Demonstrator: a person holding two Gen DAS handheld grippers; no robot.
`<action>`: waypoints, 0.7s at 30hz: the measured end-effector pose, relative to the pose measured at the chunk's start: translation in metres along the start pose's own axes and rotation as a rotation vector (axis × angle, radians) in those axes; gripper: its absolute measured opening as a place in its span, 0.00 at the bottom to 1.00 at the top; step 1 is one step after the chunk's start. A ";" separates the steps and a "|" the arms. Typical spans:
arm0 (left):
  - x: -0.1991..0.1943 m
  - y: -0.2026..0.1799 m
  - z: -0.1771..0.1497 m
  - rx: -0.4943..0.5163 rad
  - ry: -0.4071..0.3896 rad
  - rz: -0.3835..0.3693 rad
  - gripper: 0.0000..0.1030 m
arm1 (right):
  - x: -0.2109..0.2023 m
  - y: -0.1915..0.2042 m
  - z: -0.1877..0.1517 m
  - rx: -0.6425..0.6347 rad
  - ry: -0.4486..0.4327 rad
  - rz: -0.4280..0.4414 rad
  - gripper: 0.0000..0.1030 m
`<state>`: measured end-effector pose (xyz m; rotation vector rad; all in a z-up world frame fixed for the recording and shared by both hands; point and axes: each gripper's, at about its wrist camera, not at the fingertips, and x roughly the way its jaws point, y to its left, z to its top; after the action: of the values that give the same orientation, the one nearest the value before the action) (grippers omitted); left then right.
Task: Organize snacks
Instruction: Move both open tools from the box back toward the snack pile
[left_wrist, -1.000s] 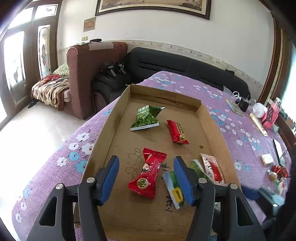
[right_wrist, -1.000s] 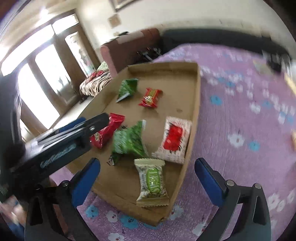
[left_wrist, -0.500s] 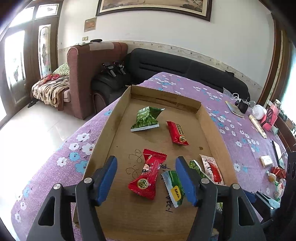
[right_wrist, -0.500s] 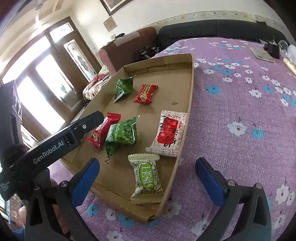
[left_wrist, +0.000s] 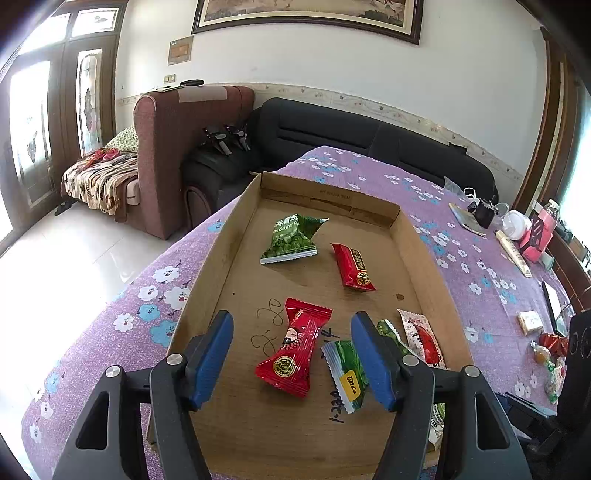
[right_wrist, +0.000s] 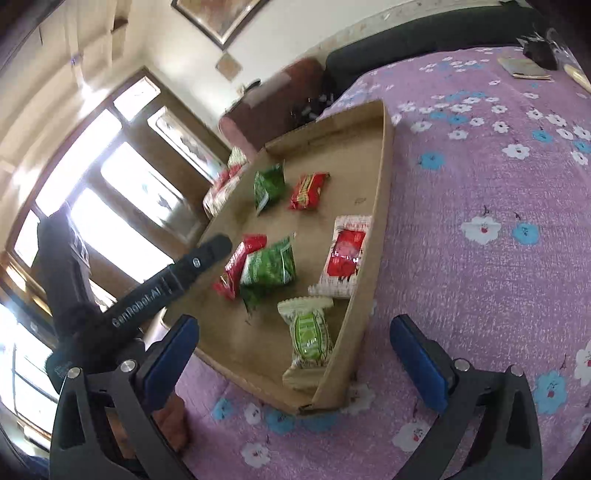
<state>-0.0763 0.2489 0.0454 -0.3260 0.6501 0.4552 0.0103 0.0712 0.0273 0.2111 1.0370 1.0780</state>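
1. In the cardboard tray (left_wrist: 229, 258), the red snack packet (left_wrist: 293, 349) lies near the tray's near edge, directly ahead between the spread, empty fingers of the left gripper (left_wrist: 291, 356).
2. Its long axis runs slantwise, away and rightward.
3. The right gripper (right_wrist: 295, 360) hangs spread wide and empty beyond the tray's near corner; the left seems nearer.
4. Glossy, crimped ends, gold seal.
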 end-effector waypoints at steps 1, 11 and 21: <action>0.000 0.000 0.000 0.002 0.002 0.000 0.68 | 0.000 -0.001 0.002 0.003 0.016 0.008 1.00; -0.005 0.000 0.001 0.007 -0.010 -0.026 0.68 | -0.043 -0.014 0.015 -0.166 -0.004 -0.563 1.00; -0.006 0.002 0.001 -0.003 -0.015 -0.049 0.72 | -0.059 -0.077 0.000 -0.134 0.051 -0.690 1.00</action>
<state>-0.0815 0.2491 0.0496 -0.3405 0.6260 0.4116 0.0533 -0.0144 0.0159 -0.2727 0.9721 0.5200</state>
